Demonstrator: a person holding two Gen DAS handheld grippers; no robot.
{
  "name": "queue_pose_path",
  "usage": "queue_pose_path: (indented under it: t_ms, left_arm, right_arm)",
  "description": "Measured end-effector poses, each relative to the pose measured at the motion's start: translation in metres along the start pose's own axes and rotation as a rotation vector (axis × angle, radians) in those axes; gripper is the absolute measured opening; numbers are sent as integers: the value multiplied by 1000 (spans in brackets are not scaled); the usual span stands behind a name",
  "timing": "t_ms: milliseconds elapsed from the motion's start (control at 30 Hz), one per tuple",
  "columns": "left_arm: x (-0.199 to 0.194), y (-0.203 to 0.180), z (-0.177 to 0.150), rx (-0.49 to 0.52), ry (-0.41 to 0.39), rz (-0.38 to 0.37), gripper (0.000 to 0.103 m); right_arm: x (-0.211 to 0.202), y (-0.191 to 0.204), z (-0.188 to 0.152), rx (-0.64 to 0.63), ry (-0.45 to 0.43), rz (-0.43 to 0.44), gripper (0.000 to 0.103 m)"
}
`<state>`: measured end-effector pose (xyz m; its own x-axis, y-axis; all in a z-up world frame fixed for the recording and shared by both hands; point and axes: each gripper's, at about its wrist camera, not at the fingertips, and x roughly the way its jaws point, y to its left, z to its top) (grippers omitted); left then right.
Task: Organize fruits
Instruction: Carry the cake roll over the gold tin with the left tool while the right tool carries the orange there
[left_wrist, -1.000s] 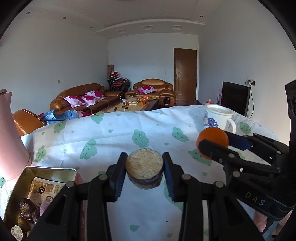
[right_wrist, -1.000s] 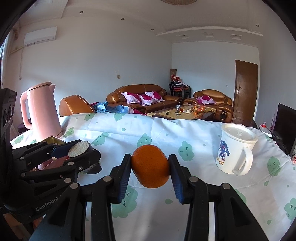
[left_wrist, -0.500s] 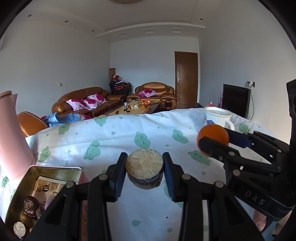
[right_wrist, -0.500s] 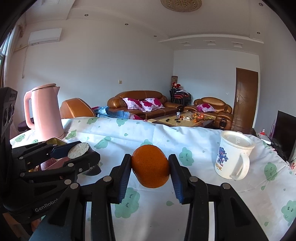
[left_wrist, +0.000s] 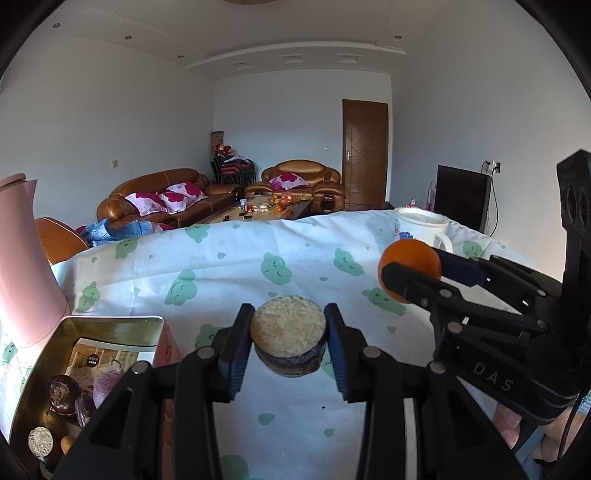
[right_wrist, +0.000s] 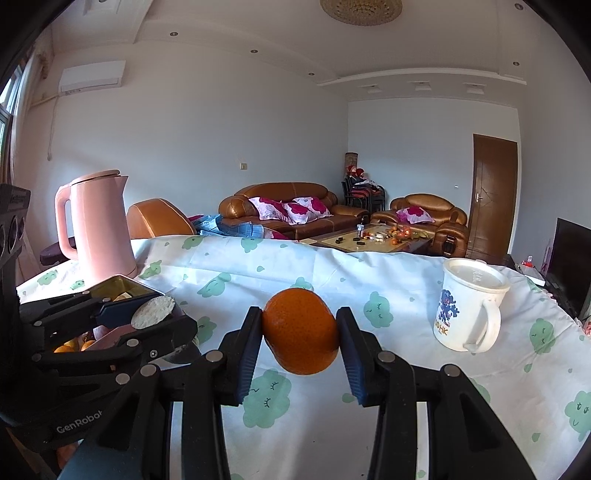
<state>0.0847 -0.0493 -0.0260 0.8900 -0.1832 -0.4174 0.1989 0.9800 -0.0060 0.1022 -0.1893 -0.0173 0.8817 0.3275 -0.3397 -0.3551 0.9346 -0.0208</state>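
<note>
My left gripper (left_wrist: 289, 339) is shut on a round cut fruit piece (left_wrist: 288, 321) with a pale top and dark skin, held above the tablecloth. My right gripper (right_wrist: 300, 332) is shut on an orange (right_wrist: 299, 328), also above the cloth. In the left wrist view, the orange (left_wrist: 408, 262) and right gripper (left_wrist: 413, 273) are at the right. In the right wrist view, the left gripper (right_wrist: 155, 314) and its piece (right_wrist: 153, 306) are at the left. An open gold tin (left_wrist: 110, 319) at lower left holds several fruits.
A pink kettle (right_wrist: 99, 229) stands behind the tin (right_wrist: 114, 286) at the table's left. A white lidded mug (right_wrist: 467, 306) stands at the right. The cloud-print tablecloth (right_wrist: 332, 280) covers the table. Sofas and a coffee table lie beyond its far edge.
The left gripper has drawn back slightly, so the tin and kettle show more. Both grips are unchanged and the right gripper has hardly moved.
</note>
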Motion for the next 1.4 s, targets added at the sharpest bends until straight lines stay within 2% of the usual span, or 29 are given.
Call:
queue_pose_path:
  t_ms: [367, 667, 1400]
  left_arm:
    - [-18, 14, -6, -31, -1, 20, 40]
    - [-37, 34, -8, -59, -14, 47, 40]
    - [-73, 79, -10, -90, -31, 132, 40]
  right_arm:
    - [-8, 18, -3, -31, 9, 28, 43]
    - [-11, 36, -3, -29, 30, 90, 43]
    - [-26, 96, 30, -121, -1, 218, 43]
